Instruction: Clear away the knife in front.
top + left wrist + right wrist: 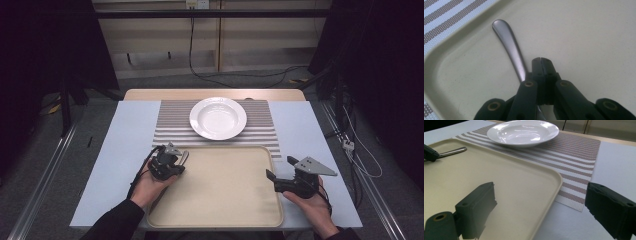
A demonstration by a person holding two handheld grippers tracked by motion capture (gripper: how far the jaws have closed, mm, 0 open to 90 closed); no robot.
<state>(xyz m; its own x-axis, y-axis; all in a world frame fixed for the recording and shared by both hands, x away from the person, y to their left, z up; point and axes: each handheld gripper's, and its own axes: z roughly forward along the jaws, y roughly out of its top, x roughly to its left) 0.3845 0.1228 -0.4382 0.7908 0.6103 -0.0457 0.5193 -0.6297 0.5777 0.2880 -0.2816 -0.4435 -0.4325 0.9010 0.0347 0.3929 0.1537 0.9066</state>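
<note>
A metal utensil handle (509, 42) lies in the far left corner of the beige tray (220, 200). My left gripper (541, 60) is shut, its jaw tips meeting with nothing between them. The handle runs beside the tips and under the left jaw, and whether it is pinched farther back is hidden. In the high view the left gripper (177, 162) sits over that tray corner with the handle (184, 156) poking out beyond it. My right gripper (280, 169) stands open astride the tray's right rim (549, 192), holding nothing. From there the handle (451, 151) juts out of the left gripper (429, 152).
A white deep plate (218, 118) rests on a striped placemat (170, 125) behind the tray. The light blue table cover (125, 150) spreads to both sides. Cables trail on the floor beyond the table's far edge.
</note>
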